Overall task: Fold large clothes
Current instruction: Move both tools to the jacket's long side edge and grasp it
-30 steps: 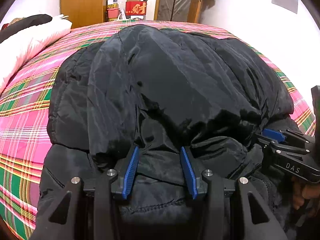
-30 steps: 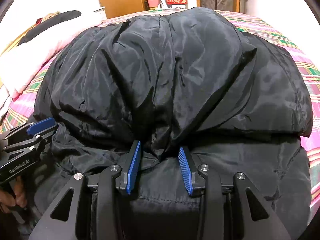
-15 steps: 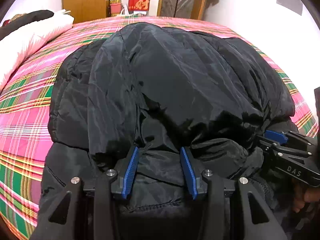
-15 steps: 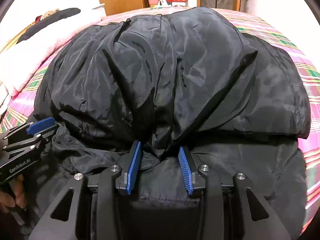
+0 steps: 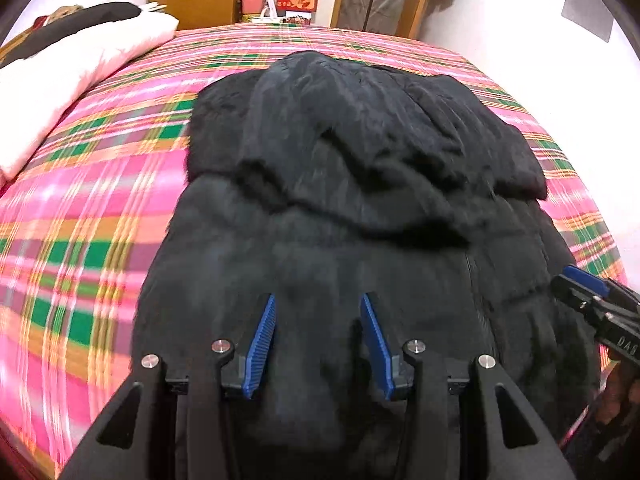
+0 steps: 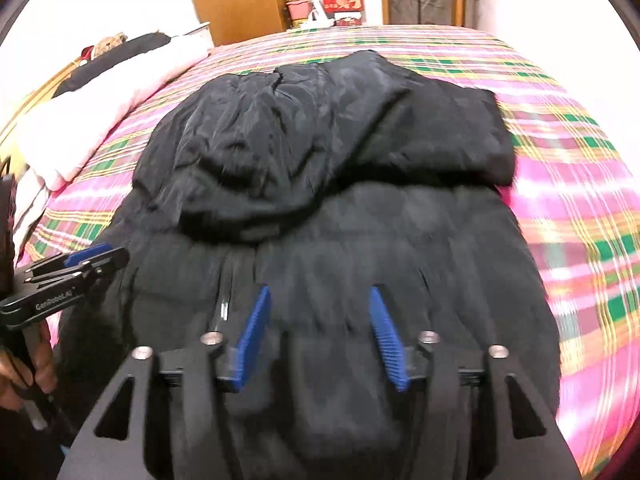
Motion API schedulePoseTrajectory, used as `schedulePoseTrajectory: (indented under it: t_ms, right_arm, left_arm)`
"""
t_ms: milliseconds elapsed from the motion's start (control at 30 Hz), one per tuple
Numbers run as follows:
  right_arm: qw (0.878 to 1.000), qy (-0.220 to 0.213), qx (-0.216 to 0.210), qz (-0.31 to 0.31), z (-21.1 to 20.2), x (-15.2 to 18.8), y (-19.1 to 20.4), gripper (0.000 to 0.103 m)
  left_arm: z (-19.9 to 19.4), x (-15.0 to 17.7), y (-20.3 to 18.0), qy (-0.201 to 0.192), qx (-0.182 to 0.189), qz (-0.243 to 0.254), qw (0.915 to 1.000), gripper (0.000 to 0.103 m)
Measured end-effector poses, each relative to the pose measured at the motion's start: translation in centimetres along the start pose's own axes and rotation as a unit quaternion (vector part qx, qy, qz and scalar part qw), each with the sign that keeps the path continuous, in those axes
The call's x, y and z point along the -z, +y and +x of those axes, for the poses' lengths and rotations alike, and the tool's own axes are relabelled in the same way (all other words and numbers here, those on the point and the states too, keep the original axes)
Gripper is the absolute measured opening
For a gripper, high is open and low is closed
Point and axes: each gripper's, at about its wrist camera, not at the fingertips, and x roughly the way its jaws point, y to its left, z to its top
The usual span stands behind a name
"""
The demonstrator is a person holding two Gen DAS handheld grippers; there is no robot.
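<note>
- The black padded jacket [image 5: 360, 208] lies spread on the plaid bedspread [image 5: 100, 208], directly ahead of and beneath both grippers, its far half folded back over the near half.
- The left gripper [image 5: 318, 320] hangs above the jacket's near part, jaws spread, nothing pinched.
- The right gripper [image 6: 318, 316] hangs likewise, jaws opening, empty.
- A white pillow [image 5: 68, 80] sits far off, ahead-left.

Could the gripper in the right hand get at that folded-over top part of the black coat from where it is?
Probably yes. The right gripper hangs over the black coat, jaws opening with nothing between them, and nothing lies between it and the folded-over flap ahead.
</note>
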Motion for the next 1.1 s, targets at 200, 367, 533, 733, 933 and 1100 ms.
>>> schedulePoseTrajectory:
  t_ms: [200, 367, 533, 733, 933, 1100]
  right_arm:
    - [0.999, -0.011, 0.01, 0.042, -3.9, 4.5, -2.1, 0.057]
    - [0.998, -0.02, 0.017, 0.063, -6.2, 6.4, -3.4, 0.057]
    - [0.996, -0.026, 0.028, 0.077, -7.2, 7.3, -4.6, 0.058]
    - [0.992, -0.024, 0.041, 0.114, -7.5, 7.7, -7.2, 0.059]
    - [0.987, -0.001, 0.053, 0.154, -6.6, 8.1, -11.0, 0.064]
    - [0.983, 0.023, 0.038, 0.18, -5.6, 8.4, -13.2, 0.075]
  left_arm:
    - [-4.4, 4.6, 0.8, -0.013, -0.009, 0.005, 0.9999, 0.046]
    - [-6.7, 6.3, 1.2, -0.025, -0.015, 0.007, 0.9995, 0.046]
    - [-7.9, 7.2, 2.7, -0.034, -0.026, -0.011, 0.999, 0.049]
    - [-7.9, 7.9, 5.5, -0.027, -0.039, -0.051, 0.9976, 0.056]
    - [-6.2, 8.1, 8.9, -0.008, -0.056, -0.092, 0.9942, 0.058]
    - [-4.4, 9.1, 10.3, 0.021, -0.039, -0.117, 0.9921, 0.058]
